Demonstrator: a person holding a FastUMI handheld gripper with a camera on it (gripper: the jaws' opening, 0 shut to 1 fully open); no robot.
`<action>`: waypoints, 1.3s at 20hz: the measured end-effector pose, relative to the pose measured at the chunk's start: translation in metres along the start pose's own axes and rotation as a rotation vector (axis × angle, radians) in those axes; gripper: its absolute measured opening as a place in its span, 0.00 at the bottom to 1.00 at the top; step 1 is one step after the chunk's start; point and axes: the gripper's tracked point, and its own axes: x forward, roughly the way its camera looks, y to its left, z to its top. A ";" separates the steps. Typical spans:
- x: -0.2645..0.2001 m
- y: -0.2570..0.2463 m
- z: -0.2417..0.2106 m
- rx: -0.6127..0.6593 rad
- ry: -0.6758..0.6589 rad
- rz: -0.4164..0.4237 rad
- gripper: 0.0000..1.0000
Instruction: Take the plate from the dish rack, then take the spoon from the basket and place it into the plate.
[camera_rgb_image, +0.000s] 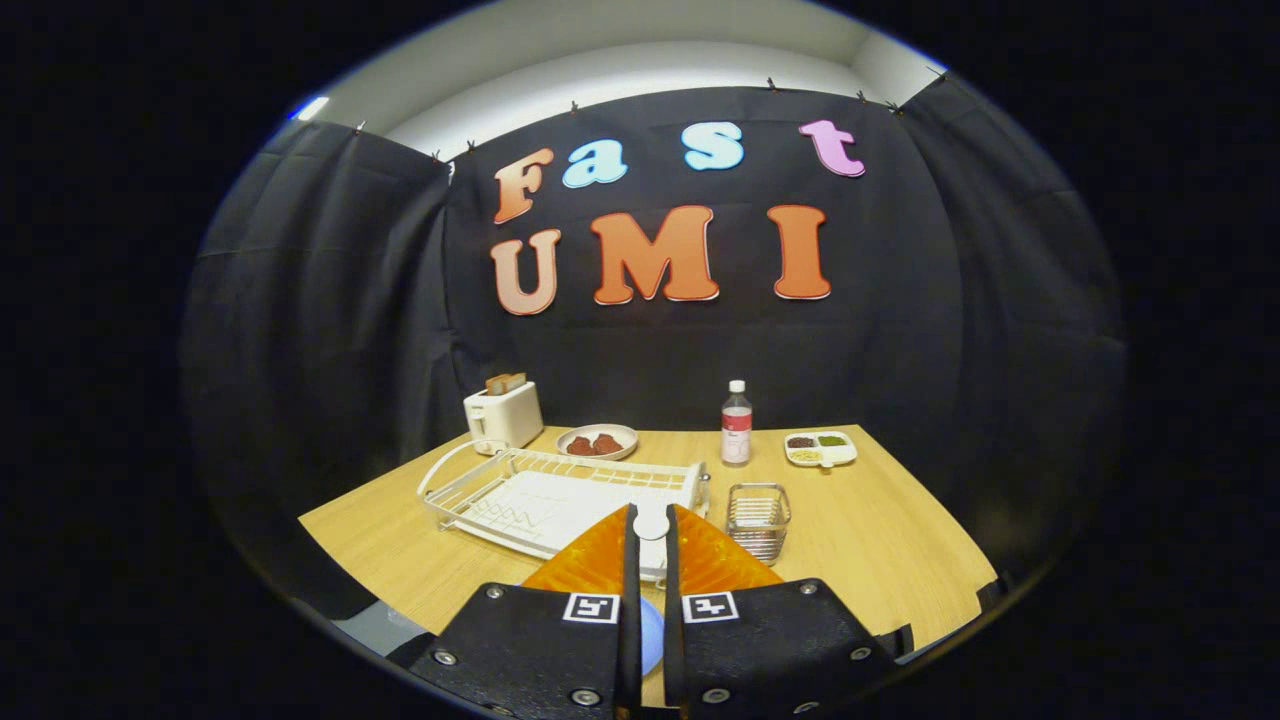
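Your jaws (650, 530) were nearly together, clamped on a white spoon (651, 523), whose rounded end showed at their tips. Under them, a blue plate (651, 632) lay on the counter (880, 520). Just ahead stood the white dish rack (560, 495), with the wire basket (758, 520) beside it. Beyond were a toaster (503, 414) and a bottle (736, 424).

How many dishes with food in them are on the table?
2: a round bowl between the toaster and the bottle, and a divided tray right of the bottle.
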 end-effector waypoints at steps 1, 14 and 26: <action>-0.001 0.009 -0.007 0.002 0.008 0.027 0.09; 0.010 0.038 -0.102 0.018 0.109 0.115 0.09; 0.018 0.031 -0.151 0.044 0.171 0.146 0.14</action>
